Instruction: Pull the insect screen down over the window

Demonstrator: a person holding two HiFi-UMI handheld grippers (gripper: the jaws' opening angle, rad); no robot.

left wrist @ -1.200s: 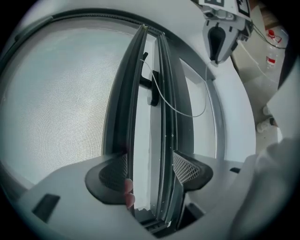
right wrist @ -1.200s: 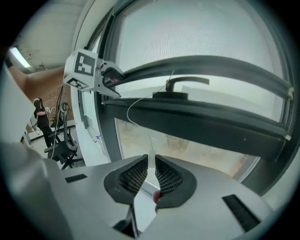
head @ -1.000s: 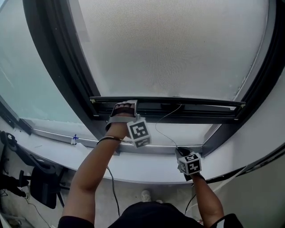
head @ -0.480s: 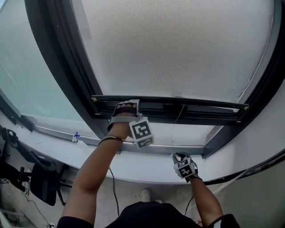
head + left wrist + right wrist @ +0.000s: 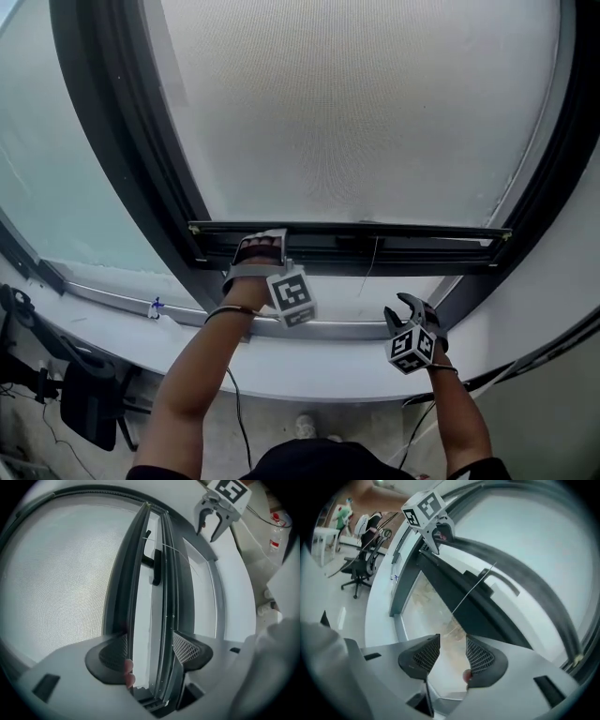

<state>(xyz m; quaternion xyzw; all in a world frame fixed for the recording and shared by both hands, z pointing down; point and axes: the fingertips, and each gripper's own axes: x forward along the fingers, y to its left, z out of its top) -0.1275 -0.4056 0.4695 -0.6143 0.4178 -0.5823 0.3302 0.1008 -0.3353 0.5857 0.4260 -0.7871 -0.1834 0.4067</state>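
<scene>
Left gripper (image 5: 261, 242) jaws clamp the insect screen (image 5: 356, 112) by its bottom bar (image 5: 403, 242); right gripper (image 5: 405, 307) jaws have just been opening, empty.

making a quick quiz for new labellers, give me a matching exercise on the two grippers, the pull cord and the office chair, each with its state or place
1 left gripper
2 right gripper
3 pull cord
4 office chair

a hangs loose from the screen's bottom bar
b on the floor, lower left
c clamped on that bar
d jaws apart, nothing between them

Pairs: 1-c, 2-d, 3-a, 4-b. The right gripper's jaws have just been opening.
</scene>
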